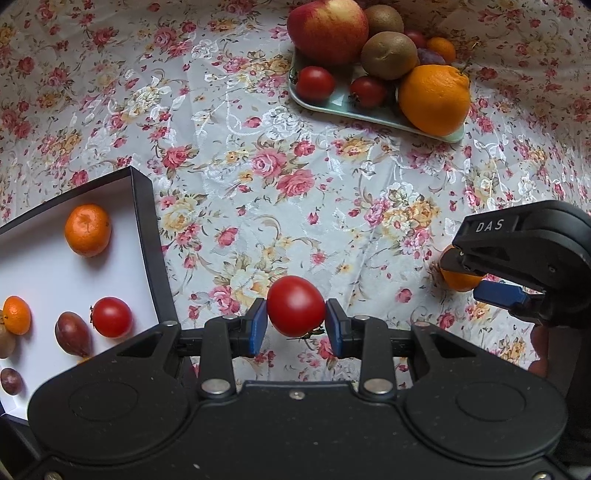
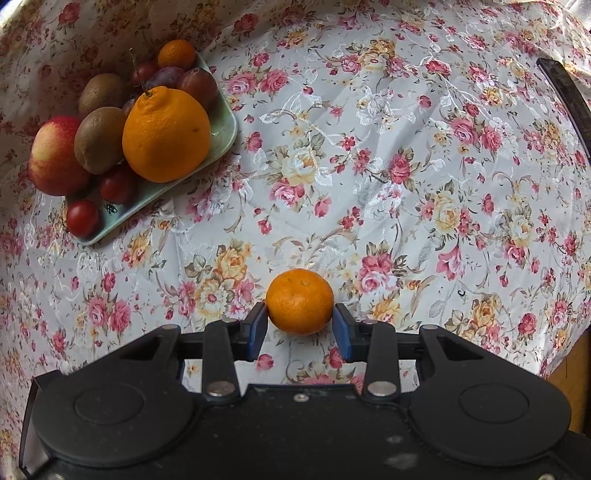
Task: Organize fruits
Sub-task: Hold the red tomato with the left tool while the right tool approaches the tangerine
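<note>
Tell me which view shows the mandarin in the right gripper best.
The right wrist view: the mandarin sits whole between the right gripper's blue pads. The left wrist view shows only an orange sliver behind that gripper.

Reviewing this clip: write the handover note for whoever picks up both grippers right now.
Left gripper: shut on a tomato, held just right of the white box.
Right gripper: shut on a mandarin, above the floral cloth.
Done: the box already holds two mandarins, a tomato and a few small dark fruits.
Left: place both held fruits, then clear the green tray: apple, two kiwis, large orange, two tomatoes, plums and a small mandarin at the back.
</note>
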A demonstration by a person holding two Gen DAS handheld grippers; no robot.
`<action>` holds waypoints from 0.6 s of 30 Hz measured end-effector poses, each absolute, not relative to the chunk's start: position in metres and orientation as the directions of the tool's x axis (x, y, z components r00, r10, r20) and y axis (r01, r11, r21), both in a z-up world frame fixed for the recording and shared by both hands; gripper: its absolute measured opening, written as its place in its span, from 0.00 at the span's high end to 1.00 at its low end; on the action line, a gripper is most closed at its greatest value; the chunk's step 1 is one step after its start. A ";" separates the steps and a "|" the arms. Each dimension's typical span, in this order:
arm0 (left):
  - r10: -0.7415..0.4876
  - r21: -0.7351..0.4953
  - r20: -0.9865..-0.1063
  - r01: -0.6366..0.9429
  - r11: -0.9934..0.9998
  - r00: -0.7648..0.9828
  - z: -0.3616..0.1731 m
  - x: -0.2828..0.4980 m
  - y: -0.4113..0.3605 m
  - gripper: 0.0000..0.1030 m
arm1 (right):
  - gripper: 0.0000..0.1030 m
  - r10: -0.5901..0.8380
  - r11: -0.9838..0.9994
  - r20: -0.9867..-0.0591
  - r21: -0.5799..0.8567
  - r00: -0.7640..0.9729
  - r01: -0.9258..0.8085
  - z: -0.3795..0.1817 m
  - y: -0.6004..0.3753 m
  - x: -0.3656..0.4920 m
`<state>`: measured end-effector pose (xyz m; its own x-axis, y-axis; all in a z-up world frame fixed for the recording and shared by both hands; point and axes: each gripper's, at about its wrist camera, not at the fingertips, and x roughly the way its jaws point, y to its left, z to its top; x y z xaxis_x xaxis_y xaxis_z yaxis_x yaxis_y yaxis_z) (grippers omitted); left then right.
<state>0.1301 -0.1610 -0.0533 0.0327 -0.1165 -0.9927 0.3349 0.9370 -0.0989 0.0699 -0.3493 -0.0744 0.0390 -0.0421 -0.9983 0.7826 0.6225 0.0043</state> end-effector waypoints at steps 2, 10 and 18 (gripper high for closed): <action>-0.119 -0.102 -0.993 0.338 0.935 0.028 -0.053 0.129 -0.163 0.59 | 0.69 -0.033 0.620 -0.999 0.013 0.043 0.784 -0.070 -0.350 0.067; -0.107 -0.092 -0.994 0.351 0.932 0.025 -0.055 0.124 -0.173 0.59 | 0.72 0.038 0.604 -0.998 0.068 0.056 0.794 -0.071 -0.355 0.062; -0.104 -0.091 -0.994 0.355 0.930 0.017 -0.060 0.124 -0.179 0.59 | 0.63 0.062 0.594 -0.996 0.085 0.059 0.800 -0.085 -0.357 0.066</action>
<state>0.1239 -0.1786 -0.0599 0.0168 -0.1040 -0.9944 0.3549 0.9304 -0.0914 0.0664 -0.3573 -0.0854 0.0592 0.0622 -0.9963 0.8000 0.5941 0.0847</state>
